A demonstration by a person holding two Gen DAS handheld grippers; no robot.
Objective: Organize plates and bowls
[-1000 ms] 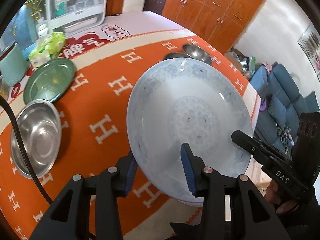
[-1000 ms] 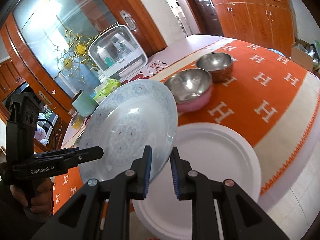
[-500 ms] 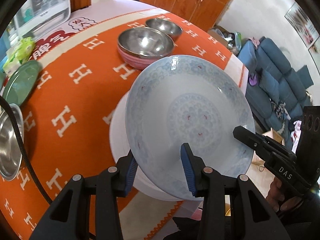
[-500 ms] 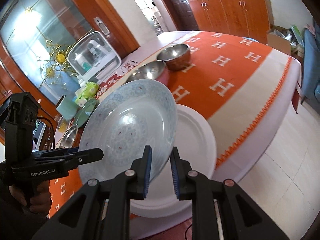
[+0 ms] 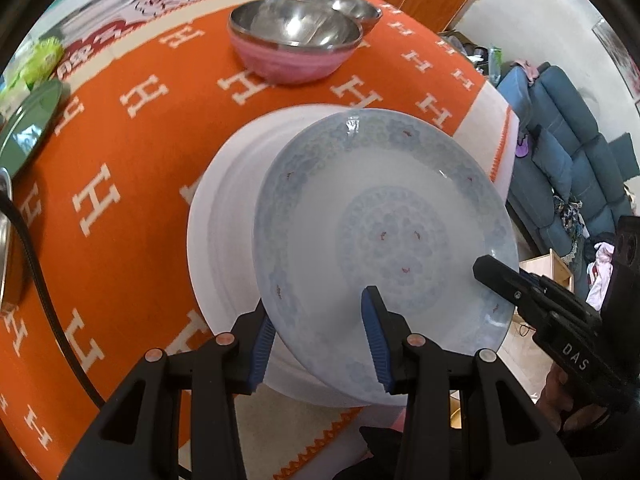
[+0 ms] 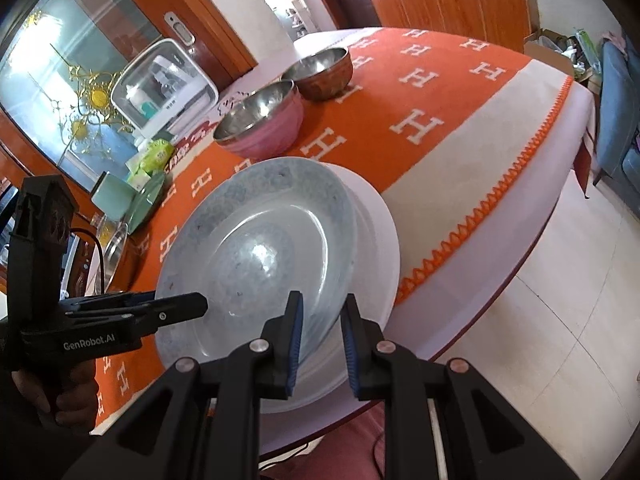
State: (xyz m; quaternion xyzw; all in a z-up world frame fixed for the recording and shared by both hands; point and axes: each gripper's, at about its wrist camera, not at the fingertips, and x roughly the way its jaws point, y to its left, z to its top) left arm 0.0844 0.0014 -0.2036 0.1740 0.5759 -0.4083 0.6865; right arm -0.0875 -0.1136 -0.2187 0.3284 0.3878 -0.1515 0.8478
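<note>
The blue plate (image 5: 384, 248) is held between both tools, tilted, over the white plate (image 5: 224, 224), which serves as the landmark here. Nearest the person, the left tool (image 5: 320, 344) pinches the blue plate's near rim, one finger under it and one over. The right tool (image 6: 320, 340) pinches the rim on the side farther from the surface's middle, its fingers drawn close on the thin edge.

The blue plate sits off-centre from the white plate: it overhangs the white plate's near edge toward the person and leaves a broad crescent of white bare on the far-left side in the left view. Its far rim looks low, close to the white plate or touching it; I cannot tell which. So the coming move, as I judge it, turns on shifting the blue plate away from the person and toward that bare crescent, then levelling it down. Both tools are about equally near.

Beyond the white plate stands the pink bowl (image 5: 294, 46), and behind that the brown bowl (image 6: 324, 74), both on the orange surface (image 5: 132, 152). Well to the left of the white plate lies a green plate (image 5: 28, 124).
</note>
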